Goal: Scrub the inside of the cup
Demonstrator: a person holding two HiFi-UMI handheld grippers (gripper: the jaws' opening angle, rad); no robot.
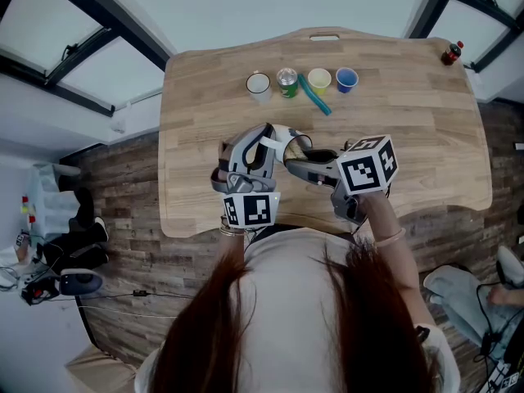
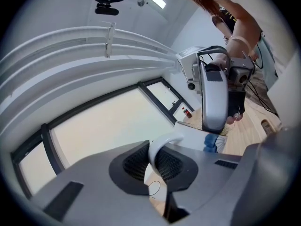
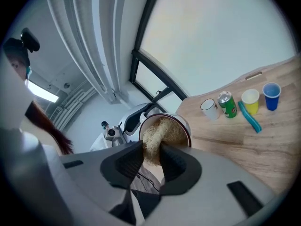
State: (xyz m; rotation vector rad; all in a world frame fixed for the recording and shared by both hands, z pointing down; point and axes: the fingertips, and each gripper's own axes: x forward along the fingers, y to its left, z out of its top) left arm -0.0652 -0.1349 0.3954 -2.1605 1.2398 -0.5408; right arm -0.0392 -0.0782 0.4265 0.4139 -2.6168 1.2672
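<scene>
- The left claw [image 1: 270, 142] is pinched on the curved white handle [image 2: 162, 145] of the cup [image 1: 293, 142]; the left gripper view shows the handle squeezed between the two dark pads
- The cup is a white mug held up off the bench [image 1: 409, 137], over its near part in front of the person; it is tipped so that its mouth faces the right claw [image 1: 315, 160]
- The right claw is pinching a straw-coloured fibrous scrubber [image 3: 157, 133]; in the right gripper view the jaws grip its near end, and its far end is inside the cup's mouth, filling most of the opening and touching the inner wall
- The two claws meet at the cup, the left one coming from the person's left and the right one from the right
- A row of things stands along the far side of the bench, well apart from the cup: a small white cup [image 1: 259, 85], a green can [image 1: 286, 82], a yellow cup [image 1: 319, 80] and a blue cup [image 1: 346, 79]; a teal bar-shaped item [image 1: 315, 95] lies just in front of the can and the yellow cup
- A dark bottle with a red cap [image 1: 451, 53] stands at the bench's far right corner
</scene>
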